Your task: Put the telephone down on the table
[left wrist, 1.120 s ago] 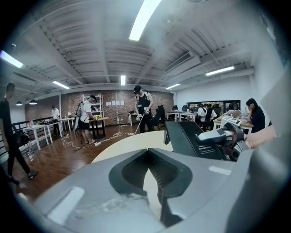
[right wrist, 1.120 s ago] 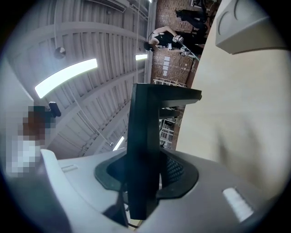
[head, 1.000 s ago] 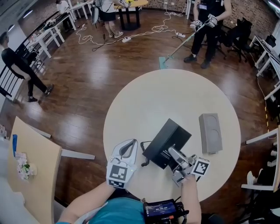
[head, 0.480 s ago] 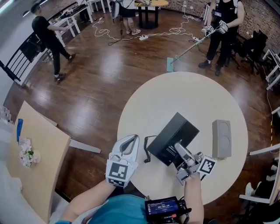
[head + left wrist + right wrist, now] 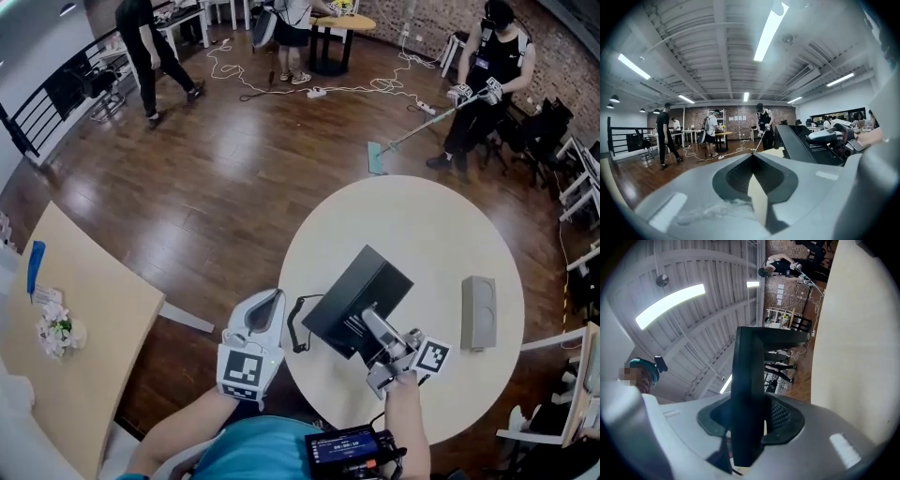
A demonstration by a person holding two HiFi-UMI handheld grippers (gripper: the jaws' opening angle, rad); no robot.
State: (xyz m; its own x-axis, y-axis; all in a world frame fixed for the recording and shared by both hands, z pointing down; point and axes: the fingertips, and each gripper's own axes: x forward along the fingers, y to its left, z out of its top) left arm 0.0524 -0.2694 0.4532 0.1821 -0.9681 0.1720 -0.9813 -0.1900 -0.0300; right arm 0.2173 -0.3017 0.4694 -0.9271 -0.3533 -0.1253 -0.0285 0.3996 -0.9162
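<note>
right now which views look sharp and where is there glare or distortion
Head view: sharp, with a strong fisheye bend and lamp glare on the wood floor. Left gripper view: dark rounded corners, blown-out ceiling lights. Right gripper view: the telephone in the right claw looms dark and soft.

free: table (image 5: 412, 216) far half | obstacle: grey box (image 5: 478, 312) right edge

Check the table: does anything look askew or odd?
The phone is tilted, clamped by one edge in the right gripper over the table, and its cord hangs loose near the table's rim. Nothing looks spilled or broken.
</note>
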